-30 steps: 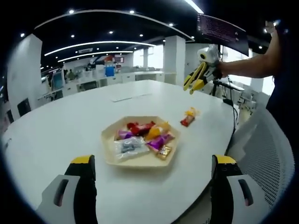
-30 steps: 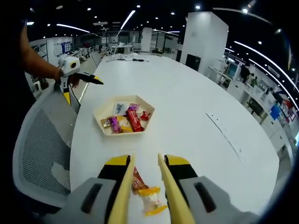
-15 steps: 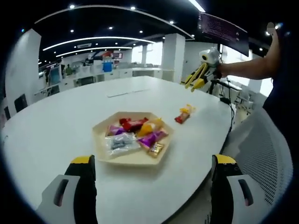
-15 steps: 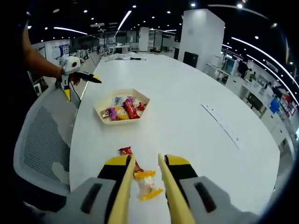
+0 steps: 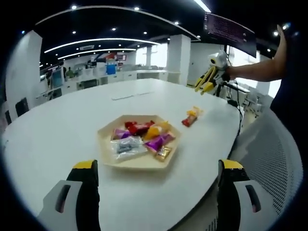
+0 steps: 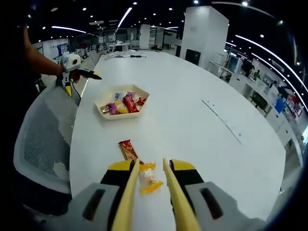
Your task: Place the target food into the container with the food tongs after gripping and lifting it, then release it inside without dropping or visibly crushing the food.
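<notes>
Right gripper (image 6: 147,192) pulled back, tongs apart, empty; yellow candy (image 6: 147,177) long axis along tongs.

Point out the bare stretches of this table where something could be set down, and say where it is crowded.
The white table is bare from the hexagonal tray across to its far edge, and between the tray and the red wrapped snack. It is crowded inside the tray, full of wrapped snacks, and beside the right gripper, where the red snack and yellow wrapped candy lie.
</notes>
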### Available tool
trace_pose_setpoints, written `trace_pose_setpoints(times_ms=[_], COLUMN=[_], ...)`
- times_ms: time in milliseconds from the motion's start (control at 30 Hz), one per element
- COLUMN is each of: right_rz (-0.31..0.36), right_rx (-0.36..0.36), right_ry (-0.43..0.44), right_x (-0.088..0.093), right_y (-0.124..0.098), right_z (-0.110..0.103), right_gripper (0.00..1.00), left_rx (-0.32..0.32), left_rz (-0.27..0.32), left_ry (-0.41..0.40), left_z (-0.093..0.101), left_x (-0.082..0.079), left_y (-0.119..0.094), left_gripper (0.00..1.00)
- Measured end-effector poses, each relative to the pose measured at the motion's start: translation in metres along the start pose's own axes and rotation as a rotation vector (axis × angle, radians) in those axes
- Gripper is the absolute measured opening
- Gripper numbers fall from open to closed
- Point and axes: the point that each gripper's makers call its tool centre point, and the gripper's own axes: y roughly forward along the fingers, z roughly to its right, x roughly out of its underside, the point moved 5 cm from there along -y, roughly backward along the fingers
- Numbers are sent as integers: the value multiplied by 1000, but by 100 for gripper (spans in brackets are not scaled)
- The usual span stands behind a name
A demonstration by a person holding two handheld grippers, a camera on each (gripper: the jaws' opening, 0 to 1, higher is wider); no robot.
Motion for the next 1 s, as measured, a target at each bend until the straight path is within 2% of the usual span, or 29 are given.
trace_pose_setpoints(times_ms=[167, 300, 433, 667, 800, 867, 900, 933, 1000], right_rz=[-10, -11, -13, -23, -41, -42, -38, -38, -35], right_rx=[-6, -10, -10, -19, -27, -30, -27, -28, -30], right_ry=[-13, -18, -31, -34, -61, -63, -74, -74, -79], right_x=[3, 5, 6, 11, 16, 19, 20, 20, 22], right_y=[0, -1, -1, 2, 8, 11, 12, 13, 14], right_z=[-1, -1, -2, -2, -3, -3, -2, -2, -3], right_gripper=[28, 28, 28, 28, 28, 28, 28, 28, 28], left_rx=[-11, 28, 31, -17, -8, -17, -9, -10, -20], left_rz=[20, 67, 54, 30, 6, 23, 45, 31, 20], left_ry=[2, -35, -5, 27, 34, 54, 18, 1, 12], left_z=[0, 4, 7, 1, 2, 2, 2, 2, -1], left_x=[-4, -8, -5, 0, 4, 1, -2, 0, 2], left_y=[-2, -4, -3, -2, 0, -1, -2, -3, -2], left_gripper=[100, 100, 100, 100, 100, 100, 100, 100, 100])
